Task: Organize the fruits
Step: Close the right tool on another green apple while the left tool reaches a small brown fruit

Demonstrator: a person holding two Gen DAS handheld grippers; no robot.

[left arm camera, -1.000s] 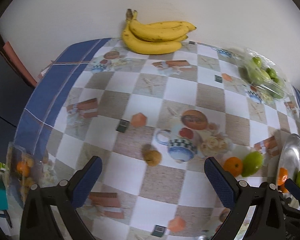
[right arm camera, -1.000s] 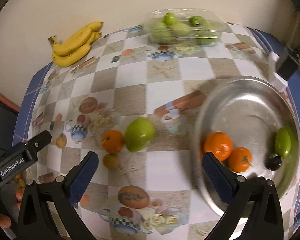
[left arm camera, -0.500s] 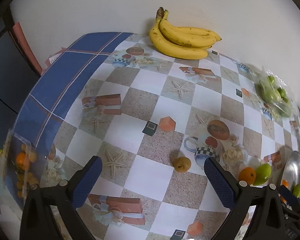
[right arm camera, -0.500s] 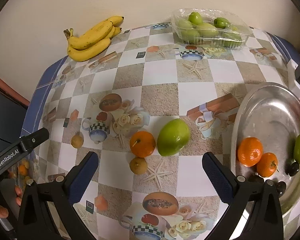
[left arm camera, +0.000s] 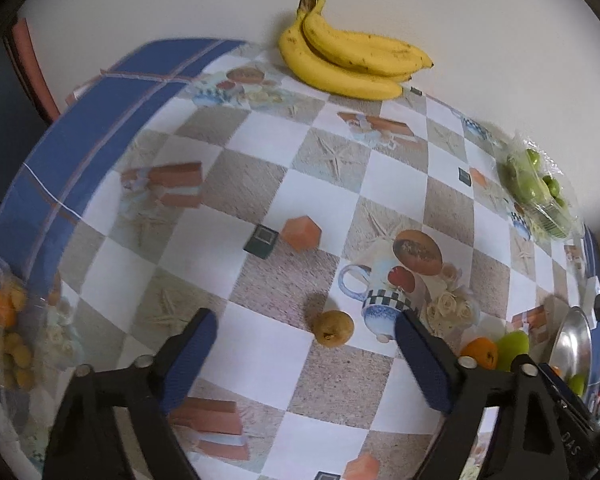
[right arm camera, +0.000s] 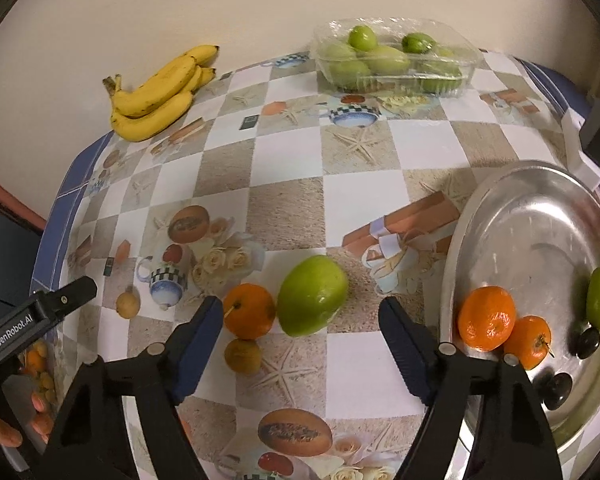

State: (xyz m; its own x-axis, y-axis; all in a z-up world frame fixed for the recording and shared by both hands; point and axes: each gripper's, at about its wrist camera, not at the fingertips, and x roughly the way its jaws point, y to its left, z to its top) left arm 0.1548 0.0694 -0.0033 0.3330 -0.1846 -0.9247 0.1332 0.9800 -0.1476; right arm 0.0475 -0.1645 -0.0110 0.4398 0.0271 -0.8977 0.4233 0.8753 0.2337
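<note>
- A checkered tablecloth [right arm camera: 288, 208] (printed with teapots, starfish, roses) covers the table.
- A plain pale wall [right arm camera: 220, 4] stands behind.
- A black-and-white device [right arm camera: 592, 140] sits at the right edge.

A plain cream wall [right arm camera: 260, 4] runs behind the table [right arm camera: 284, 208], unmarked and softly lit, with the table's far edge pushed right up against it. The table wears a glossy oilcloth [left arm camera: 260, 184] of white and sandy checks printed with starfish, teapots, roses and gift boxes, edged by a blue striped border [left arm camera: 100, 120] that falls over the left side. Beyond that edge the room drops into dark shadow, where a reddish-pink strip [left arm camera: 36, 64] stands.
</note>
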